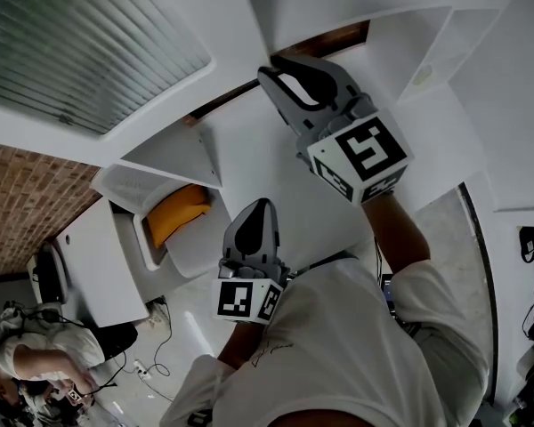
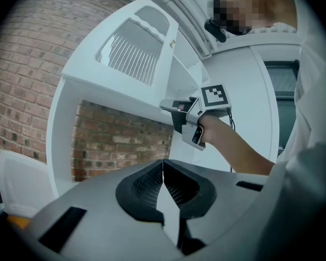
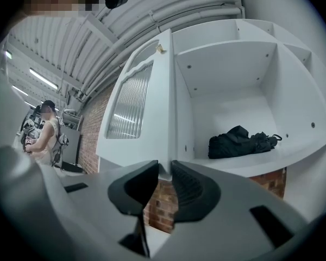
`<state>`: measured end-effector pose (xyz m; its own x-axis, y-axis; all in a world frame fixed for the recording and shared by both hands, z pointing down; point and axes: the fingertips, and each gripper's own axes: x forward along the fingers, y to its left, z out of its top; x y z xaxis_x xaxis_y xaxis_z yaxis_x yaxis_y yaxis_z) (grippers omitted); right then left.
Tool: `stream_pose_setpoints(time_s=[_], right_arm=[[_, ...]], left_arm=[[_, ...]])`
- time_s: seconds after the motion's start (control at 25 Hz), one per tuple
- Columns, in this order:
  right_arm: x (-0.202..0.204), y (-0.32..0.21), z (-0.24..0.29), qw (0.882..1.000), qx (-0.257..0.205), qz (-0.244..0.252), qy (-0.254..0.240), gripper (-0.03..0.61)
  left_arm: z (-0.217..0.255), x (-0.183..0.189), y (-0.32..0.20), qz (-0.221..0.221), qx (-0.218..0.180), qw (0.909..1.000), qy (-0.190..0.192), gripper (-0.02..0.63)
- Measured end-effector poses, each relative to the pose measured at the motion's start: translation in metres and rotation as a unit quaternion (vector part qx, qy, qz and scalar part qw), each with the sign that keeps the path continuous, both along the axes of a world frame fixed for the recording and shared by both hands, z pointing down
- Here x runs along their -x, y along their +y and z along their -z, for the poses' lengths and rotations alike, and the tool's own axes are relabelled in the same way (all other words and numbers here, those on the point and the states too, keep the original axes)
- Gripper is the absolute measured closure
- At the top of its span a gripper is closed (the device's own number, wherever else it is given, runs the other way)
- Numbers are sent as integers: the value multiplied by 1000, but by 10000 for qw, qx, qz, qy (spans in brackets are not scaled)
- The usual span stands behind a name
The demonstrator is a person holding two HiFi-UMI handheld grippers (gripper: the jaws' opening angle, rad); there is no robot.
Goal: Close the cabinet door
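The white cabinet door [image 3: 136,107] with a ribbed glass pane stands swung open from the cabinet [image 3: 228,69]. In the head view the door [image 1: 89,52] fills the upper left. My right gripper [image 3: 164,168] is shut on the door's bottom edge, which sits between its two jaws. The left gripper view shows this too: the right gripper [image 2: 178,111] is up against the underside of the door [image 2: 133,50]. My left gripper [image 2: 163,165] hangs lower, shut with its tips touching and nothing held. In the head view it [image 1: 256,210] is below the right gripper [image 1: 283,76].
A black bag [image 3: 239,140] lies on the open cabinet's shelf [image 3: 282,154]. A brick wall [image 2: 27,64] runs behind and below the cabinet. A person [image 3: 46,132] stands off to the left. A yellow object [image 1: 178,212] lies in a white bin below.
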<state>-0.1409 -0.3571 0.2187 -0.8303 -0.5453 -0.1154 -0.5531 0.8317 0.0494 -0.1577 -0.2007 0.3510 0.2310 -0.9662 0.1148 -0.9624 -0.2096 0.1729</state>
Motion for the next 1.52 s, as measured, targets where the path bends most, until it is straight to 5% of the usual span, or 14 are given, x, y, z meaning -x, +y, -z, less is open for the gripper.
stream_pose_setpoints(time_s=[1.52], right_arm=[[-8, -2, -8, 9994, -52, -352, -16, 517]], left_arm=[[9, 9, 19, 437, -89, 9990, 39, 597]])
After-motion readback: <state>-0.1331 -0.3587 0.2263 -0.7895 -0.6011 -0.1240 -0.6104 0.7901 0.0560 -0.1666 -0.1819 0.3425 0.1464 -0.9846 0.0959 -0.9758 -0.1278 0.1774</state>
